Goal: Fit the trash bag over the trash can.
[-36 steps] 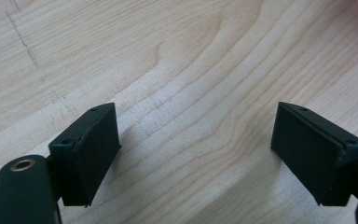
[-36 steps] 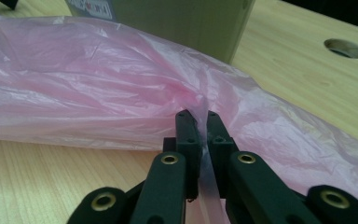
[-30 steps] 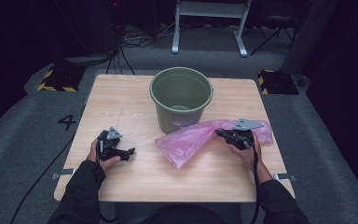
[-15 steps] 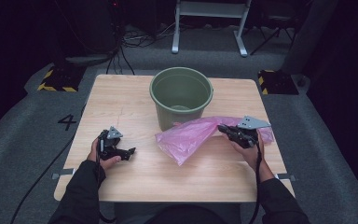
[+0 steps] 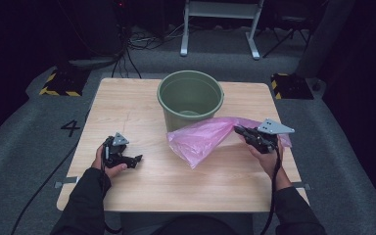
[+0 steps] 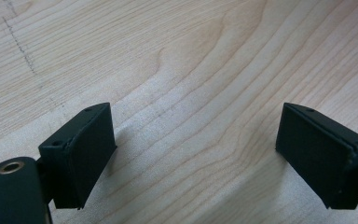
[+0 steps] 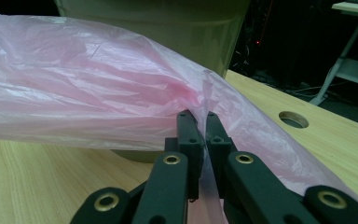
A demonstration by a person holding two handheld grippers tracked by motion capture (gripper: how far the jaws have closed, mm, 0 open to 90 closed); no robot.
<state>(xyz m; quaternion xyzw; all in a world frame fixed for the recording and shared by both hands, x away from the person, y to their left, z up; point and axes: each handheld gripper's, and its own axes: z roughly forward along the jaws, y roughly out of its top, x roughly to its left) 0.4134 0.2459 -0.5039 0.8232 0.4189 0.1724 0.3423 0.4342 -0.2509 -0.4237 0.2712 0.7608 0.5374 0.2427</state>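
A pink plastic bag [image 5: 203,139] lies stretched across the wooden table [image 5: 127,103], just in front of a green bucket [image 5: 191,95]. My right gripper [image 5: 239,130] is shut on the bag's right end and holds that part lifted off the table. In the right gripper view the thin pink film [image 7: 98,88] is pinched between the two black jaws of that gripper [image 7: 201,117], with the bucket's wall [image 7: 168,23] right behind. My left gripper [image 5: 138,159] rests low on the table's left side, open, with bare wood [image 6: 191,93] between its pads [image 6: 91,149].
A round cable hole [image 7: 293,119] is cut in the tabletop to the right of the bag. Around the table is grey floor with a number marking [image 5: 71,128], yellow-black blocks [image 5: 58,83] and a white stand [image 5: 220,24] at the back.
The right gripper has risen a little with the bag's end, pulling the pink film up and tauter. The left gripper has stayed where it was.
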